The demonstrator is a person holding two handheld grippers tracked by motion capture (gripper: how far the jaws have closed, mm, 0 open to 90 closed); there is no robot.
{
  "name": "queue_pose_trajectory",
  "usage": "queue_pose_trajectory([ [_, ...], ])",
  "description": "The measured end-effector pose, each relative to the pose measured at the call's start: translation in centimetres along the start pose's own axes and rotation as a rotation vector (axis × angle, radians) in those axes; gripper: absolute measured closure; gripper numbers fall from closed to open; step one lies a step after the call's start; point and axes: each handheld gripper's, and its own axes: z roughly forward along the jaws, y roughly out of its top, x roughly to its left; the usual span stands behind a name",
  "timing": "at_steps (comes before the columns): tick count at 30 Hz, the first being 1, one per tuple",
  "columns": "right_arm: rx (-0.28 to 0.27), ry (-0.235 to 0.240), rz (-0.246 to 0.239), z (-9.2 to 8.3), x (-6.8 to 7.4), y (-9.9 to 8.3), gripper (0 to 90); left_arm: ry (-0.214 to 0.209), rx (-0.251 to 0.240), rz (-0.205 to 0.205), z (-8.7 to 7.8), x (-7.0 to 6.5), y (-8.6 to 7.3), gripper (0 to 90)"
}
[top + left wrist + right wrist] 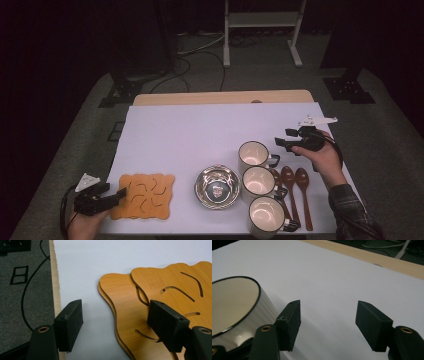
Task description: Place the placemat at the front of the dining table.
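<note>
Currently left hand-held gripper (121, 192) gapes open astride the coaster stack's (144, 196) edge at the bench's near-left corner, right hand-held gripper (280, 144) open, empty beside the far mug (253, 154); closing may nip several coasters.

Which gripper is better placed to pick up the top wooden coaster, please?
Left. The left gripper sits open at the wooden coasters; the right gripper is across the table by the far mug.

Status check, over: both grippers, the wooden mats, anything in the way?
Left gripper open at wooden mats. Right gripper open, empty, beside far mug. Nothing blocking.
</note>
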Motion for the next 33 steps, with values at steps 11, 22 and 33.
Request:
queue_pose_trajectory([
  [11, -0.04, 0.049, -0.03, -0.8, 1.4, 1.4, 35.2, 0.0, 0.0, 0.0, 0.0, 0.0, 0.0, 27.7],
  [22, -0.063, 0.097, -0.066, -1.2, 3.2, 2.6, 35.2, 0.001, 0.0, -0.002, 0.0, 0.0, 0.0, 27.7],
  [33, -0.076, 0.145, -0.106, -0.9, 5.3, 3.6, 35.3, 0.002, 0.0, -0.001, 0.0, 0.0, 0.0, 27.7],
])
